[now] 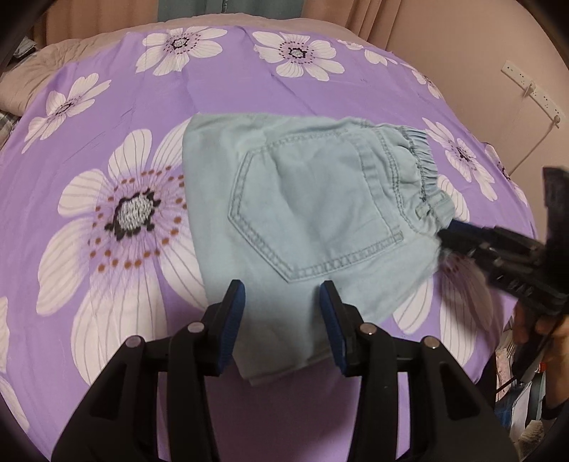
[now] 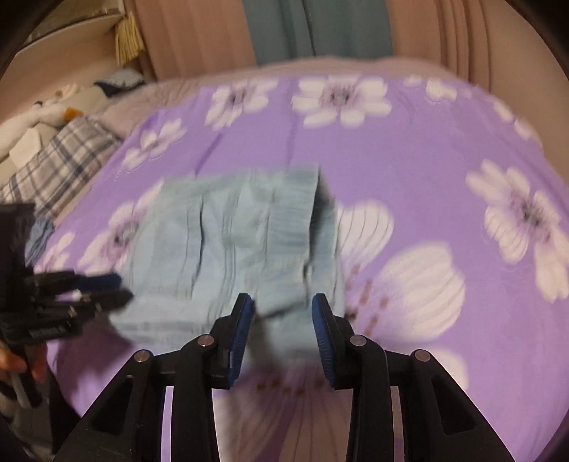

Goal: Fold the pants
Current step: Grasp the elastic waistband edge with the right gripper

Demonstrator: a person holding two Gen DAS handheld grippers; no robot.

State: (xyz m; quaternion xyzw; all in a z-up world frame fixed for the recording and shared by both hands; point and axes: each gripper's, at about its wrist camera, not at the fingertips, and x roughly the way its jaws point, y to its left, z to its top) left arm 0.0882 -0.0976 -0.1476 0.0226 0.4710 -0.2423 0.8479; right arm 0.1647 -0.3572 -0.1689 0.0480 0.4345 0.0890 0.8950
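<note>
The light blue pants [image 1: 320, 213] lie folded into a compact bundle on a bed covered by a purple sheet [image 1: 220, 92] printed with large white flowers. The back pocket faces up, and the gathered elastic waistband [image 1: 421, 156] sits at the bundle's right end in the left wrist view.

The left gripper [image 1: 281, 295] hangs over the near edge of the pants, pointing steeply down, its blue-padded fingers [image 1: 239, 295] standing partly apart. The cloth shows in the gap between them, but the pads do not press on it. In the right wrist view this same gripper comes in from the left edge with its tips at the bundle's left side.

The right gripper [image 2: 282, 312] is also partly open over the near edge of the pants, with fabric seen between its fingers and neither pad squeezing it; that view is blurred, so finer contact cannot be told. From the left wrist view it reaches in from the right, with its blue tip at the waistband corner.

A plaid cloth [image 2: 64, 160] lies at the far left of the bed, and curtains [image 2: 284, 32] hang behind it.
</note>
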